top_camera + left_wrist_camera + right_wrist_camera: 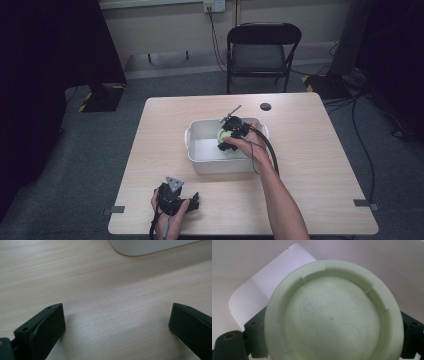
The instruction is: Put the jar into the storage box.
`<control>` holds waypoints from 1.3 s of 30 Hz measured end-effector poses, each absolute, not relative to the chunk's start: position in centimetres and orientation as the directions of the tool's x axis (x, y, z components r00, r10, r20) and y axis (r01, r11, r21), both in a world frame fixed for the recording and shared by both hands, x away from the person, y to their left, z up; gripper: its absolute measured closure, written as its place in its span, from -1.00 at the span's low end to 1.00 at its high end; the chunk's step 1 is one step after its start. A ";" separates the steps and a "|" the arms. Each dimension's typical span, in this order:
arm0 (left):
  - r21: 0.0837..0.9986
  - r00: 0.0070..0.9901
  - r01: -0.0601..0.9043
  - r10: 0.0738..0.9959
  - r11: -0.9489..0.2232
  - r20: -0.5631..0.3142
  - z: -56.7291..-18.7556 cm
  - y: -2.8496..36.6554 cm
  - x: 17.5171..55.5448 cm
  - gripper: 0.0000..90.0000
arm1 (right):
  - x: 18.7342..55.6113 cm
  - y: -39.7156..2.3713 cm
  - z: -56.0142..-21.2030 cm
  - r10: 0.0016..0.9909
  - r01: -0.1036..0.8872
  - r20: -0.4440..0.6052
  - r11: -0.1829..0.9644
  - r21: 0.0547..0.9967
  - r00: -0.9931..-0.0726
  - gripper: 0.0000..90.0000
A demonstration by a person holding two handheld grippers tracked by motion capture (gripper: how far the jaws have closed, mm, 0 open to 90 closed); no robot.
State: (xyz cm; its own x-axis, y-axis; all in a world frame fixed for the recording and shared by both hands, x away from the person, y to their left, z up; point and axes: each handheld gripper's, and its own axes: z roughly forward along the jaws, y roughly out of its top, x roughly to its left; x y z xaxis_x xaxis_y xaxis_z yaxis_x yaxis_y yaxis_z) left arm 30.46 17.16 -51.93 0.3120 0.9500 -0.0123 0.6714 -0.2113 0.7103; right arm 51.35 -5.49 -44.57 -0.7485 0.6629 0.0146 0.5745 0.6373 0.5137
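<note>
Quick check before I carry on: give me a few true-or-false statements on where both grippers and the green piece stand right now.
1. The right gripper holds a pale green round dish over the white tub. True.
2. The left gripper is shut on a spoon. False: it is open, with bare table between its fingers.
3. The green dish lies on the table beside the tub. False: it is held in the fingers, over the tub.
4. The left gripper is near the table's front edge. True.
</note>
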 end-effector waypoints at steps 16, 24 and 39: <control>0.711 0.311 0.672 0.950 -0.209 -0.015 -51.9 17.1 30.5 -1.00 | 51.6 -5.2 -45.5 0.655 0.583 0.015 0.661 0.471 -0.755 -0.75; 0.711 0.311 0.672 0.950 -0.209 -0.015 -51.9 17.1 30.5 -1.00 | 51.7 -5.2 -45.6 0.657 0.587 0.013 0.663 0.465 -0.753 -0.75; 0.711 0.311 0.672 0.950 -0.209 -0.015 -51.9 17.1 30.5 -1.00 | 51.6 -5.3 -45.6 0.654 0.594 0.009 0.681 0.429 -0.756 -0.77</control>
State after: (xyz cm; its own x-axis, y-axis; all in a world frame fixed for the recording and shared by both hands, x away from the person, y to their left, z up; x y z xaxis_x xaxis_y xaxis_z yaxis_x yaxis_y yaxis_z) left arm 30.46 17.14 -51.93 0.3111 0.9503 -0.0147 0.6716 -0.2089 0.7109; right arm 51.63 -5.29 -45.55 -0.7564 0.6541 0.0088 0.5938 0.6809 0.4287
